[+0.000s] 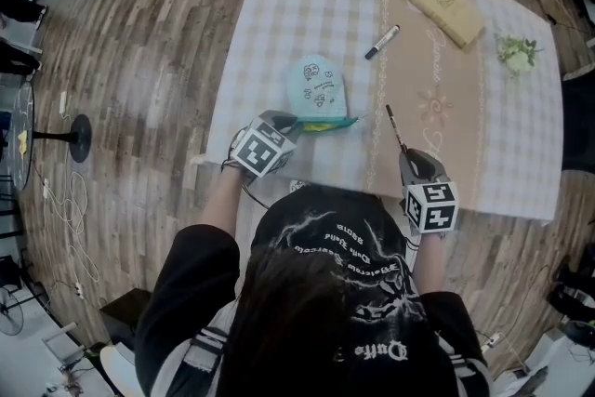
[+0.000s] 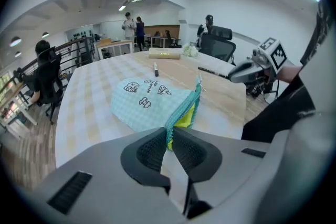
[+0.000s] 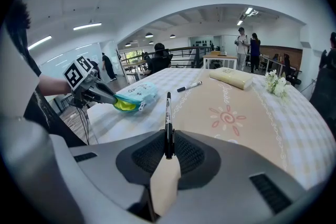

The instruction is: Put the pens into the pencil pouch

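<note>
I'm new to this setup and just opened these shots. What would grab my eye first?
The pale blue pouch at the middle of the table, its zip edge pinched by the left gripper so the yellow lining shows. Next, the black pen clamped in the right gripper, and a second pen lying loose farther back.

White lettering ran across the person's black T-shirt; only a word beginning "Duff" could be read. Small print beside the drawings on the pouch and along the pen was too small to read. The left gripper and right gripper bore black-and-white square markers.
</note>
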### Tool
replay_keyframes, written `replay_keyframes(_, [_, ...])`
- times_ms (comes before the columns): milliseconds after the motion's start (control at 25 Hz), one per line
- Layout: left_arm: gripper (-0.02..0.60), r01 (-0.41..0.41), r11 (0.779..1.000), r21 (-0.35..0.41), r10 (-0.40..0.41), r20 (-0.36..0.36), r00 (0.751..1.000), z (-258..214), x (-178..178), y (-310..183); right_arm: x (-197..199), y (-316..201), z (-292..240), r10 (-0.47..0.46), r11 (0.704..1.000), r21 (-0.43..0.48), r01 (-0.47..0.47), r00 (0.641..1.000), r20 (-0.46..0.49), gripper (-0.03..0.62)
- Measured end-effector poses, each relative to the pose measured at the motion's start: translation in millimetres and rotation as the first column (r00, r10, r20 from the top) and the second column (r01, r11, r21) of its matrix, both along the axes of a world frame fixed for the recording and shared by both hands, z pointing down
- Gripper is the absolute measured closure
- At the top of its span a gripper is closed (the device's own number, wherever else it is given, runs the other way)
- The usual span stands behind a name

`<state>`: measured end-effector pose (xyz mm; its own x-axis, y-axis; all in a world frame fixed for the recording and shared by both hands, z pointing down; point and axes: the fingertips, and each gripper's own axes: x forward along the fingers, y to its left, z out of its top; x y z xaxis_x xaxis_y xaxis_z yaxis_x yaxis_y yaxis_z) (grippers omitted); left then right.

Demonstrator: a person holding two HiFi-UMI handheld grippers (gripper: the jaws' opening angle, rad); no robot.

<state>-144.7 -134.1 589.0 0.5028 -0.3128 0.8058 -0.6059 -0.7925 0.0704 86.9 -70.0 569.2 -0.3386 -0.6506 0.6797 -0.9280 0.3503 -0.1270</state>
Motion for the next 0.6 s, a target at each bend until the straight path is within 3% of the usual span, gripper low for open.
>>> replay_keyframes(280, [0.534, 0.204, 0.979, 0.000, -0.202, -0.134, 0.970, -33, 24, -18, -2, -9, -17, -0.067, 0.997, 0.036, 0.067, 0.998, -0.003, 0.526])
replay_keyframes(600, [0.534, 0.320, 0.947, 0.003, -0.315, -0.155, 0.936, -39, 59, -25, -10, -24, -37, -0.209, 0.975, 0.057, 0.215, 0.974, -0.089, 0.526])
